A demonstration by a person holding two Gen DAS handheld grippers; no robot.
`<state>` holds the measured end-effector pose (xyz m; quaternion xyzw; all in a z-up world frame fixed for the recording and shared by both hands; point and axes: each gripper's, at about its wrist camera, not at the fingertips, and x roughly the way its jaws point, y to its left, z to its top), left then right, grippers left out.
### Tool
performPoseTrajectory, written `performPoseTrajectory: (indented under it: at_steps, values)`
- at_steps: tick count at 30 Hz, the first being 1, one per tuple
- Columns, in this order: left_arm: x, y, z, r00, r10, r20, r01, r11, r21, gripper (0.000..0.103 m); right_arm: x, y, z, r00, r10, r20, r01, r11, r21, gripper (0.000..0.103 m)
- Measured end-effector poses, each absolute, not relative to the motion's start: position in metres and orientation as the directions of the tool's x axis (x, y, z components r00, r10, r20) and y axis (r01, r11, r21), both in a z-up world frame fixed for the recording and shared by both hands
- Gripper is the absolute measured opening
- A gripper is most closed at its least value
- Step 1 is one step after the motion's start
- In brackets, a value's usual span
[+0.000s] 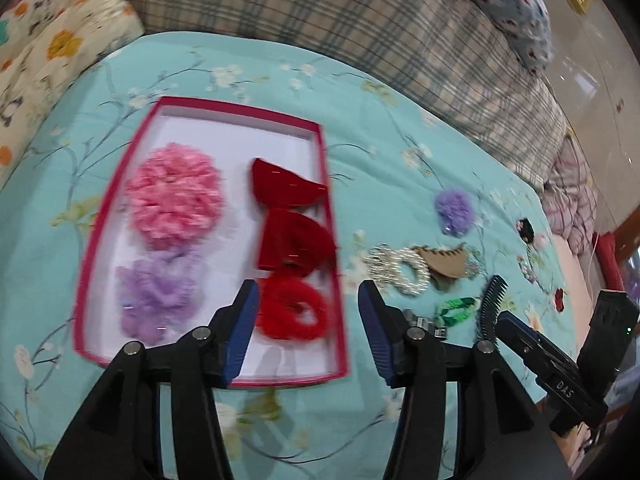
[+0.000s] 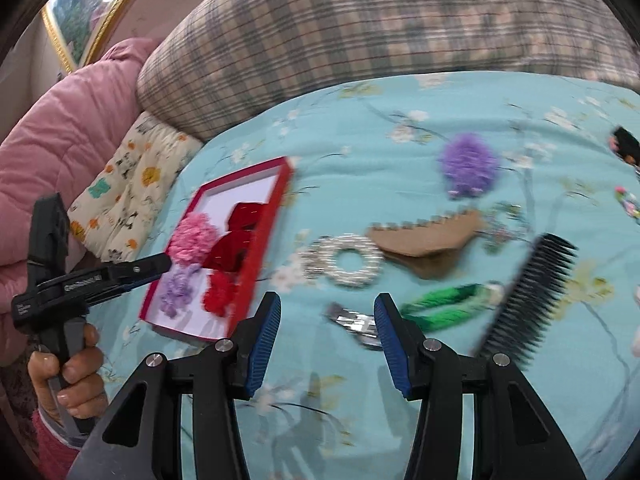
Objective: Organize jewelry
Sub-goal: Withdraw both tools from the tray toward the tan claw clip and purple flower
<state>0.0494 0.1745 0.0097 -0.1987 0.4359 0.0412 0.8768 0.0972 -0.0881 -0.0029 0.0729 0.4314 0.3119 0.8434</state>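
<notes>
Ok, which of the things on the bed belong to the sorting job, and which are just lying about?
Part of the job:
red box with scrunchies and bows already inside
purple pompom
pearl ring clip
tan claw clip
green hair tie
silver clip
black comb

Just lying about:
plaid pillow
floral cushion
pink jacket

Home bedroom: floral bedspread [image 1: 280,64], plaid pillows [image 2: 360,32], framed picture [image 2: 86,20]

Even indoor light, heavy motion blur, fisheye warp w/ dark corners.
</notes>
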Motion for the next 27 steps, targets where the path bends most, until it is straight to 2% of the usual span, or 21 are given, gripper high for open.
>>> performPoseTrajectory:
  at_steps: [16, 18, 20, 27]
  values:
    - [0.083, 0.078, 0.002, 0.564, -0.159, -0.810, -0.144, 0.947, -0.286, 0.050, 0.113, -0.190, -0.017, 0.485, 0.523, -0.701, -0.326, 0.852, 0.411, 0.055]
    - [0.085, 0.069, 0.001, 0.556, -0.163, -0.815, -0.126, 0.953, -0.276, 0.052, 0.114, -0.194, -0.017, 0.489, 0.522, -0.698, -0.317, 0.853, 0.415, 0.055]
    - [0.088, 0.061, 0.000, 0.549, -0.169, -0.818, -0.101, 0.959, -0.266, 0.057, 0.115, -0.198, -0.017, 0.498, 0.520, -0.694, -0.307, 0.854, 0.419, 0.055]
    - [0.107, 0.040, -0.005, 0.509, -0.211, -0.835, 0.005, 0.970, -0.242, 0.060, 0.136, -0.197, -0.016, 0.505, 0.512, -0.695, -0.290, 0.859, 0.422, 0.055]
